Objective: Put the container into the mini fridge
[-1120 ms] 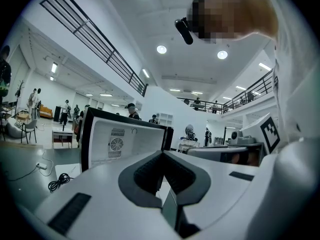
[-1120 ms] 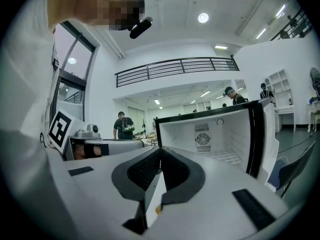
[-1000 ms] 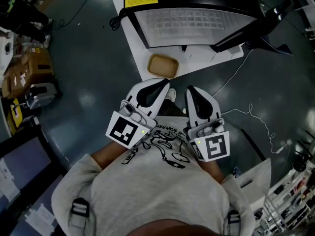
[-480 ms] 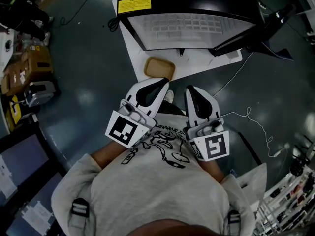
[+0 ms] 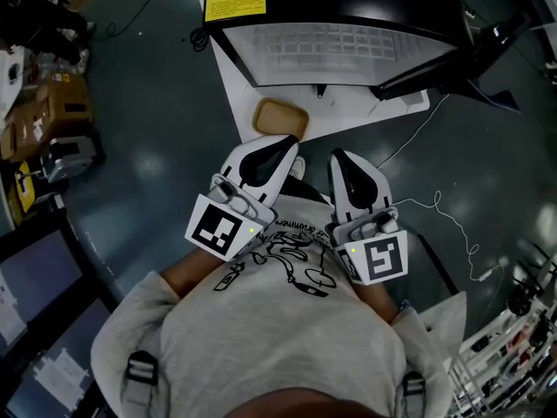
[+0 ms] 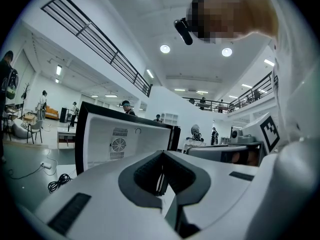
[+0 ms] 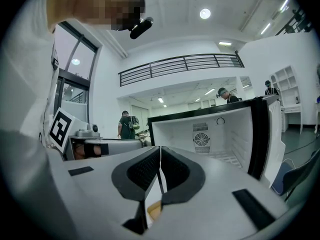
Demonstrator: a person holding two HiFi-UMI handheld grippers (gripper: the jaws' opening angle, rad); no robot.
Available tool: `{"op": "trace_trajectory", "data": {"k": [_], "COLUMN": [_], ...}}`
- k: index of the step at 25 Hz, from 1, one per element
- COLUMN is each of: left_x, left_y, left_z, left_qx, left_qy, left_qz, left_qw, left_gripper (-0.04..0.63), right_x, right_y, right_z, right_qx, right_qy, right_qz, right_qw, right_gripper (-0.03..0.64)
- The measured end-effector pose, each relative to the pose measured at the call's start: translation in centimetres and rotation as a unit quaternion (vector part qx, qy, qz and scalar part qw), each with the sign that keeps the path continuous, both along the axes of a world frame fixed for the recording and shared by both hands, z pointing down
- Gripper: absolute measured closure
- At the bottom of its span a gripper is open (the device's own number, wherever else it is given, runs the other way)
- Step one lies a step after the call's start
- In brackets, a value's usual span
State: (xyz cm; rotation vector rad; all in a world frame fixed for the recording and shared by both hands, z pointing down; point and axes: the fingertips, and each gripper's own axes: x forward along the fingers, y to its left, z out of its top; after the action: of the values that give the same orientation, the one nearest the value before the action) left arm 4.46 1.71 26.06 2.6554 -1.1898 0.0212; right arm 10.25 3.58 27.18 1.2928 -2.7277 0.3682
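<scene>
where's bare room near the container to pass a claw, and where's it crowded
Bare white mat lies right of the container, up to the open fridge door. Dark floor left of the mat is bare too. The inside of the mini fridge looks empty. Crowded: boxes far left, a cable on the floor at right.

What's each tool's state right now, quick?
Left tool: closed, holding nothing.
Right tool: closed, holding nothing.

tan container (image 5: 280, 117), black mini fridge (image 5: 331, 7) with white interior.
</scene>
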Motion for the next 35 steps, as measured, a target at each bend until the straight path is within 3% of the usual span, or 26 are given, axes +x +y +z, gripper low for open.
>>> {"op": "trace_trajectory", "data": {"k": [19, 35], "left_x": [-2.7, -4.8], "left_y": [-2.1, -3.5], "left_z": [1.6, 6.3], "left_qx": [-0.016, -0.042], "left_qy": [-0.022, -0.054], "left_qz": [0.008, 0.03], "left_qw": [0.9996, 0.9972], "left_gripper": [0.58, 0.58], "right_x": [-2.5, -3.6], "right_y": [-1.8, -3.1], "right_z": [1.2, 5.8], "right_qx": [-0.017, -0.051], "right_qy": [0.011, 0.037], "right_qz": [0.002, 0.02], "right_qw": [1.0, 0.998], "right_gripper": [0.589, 0.588]}}
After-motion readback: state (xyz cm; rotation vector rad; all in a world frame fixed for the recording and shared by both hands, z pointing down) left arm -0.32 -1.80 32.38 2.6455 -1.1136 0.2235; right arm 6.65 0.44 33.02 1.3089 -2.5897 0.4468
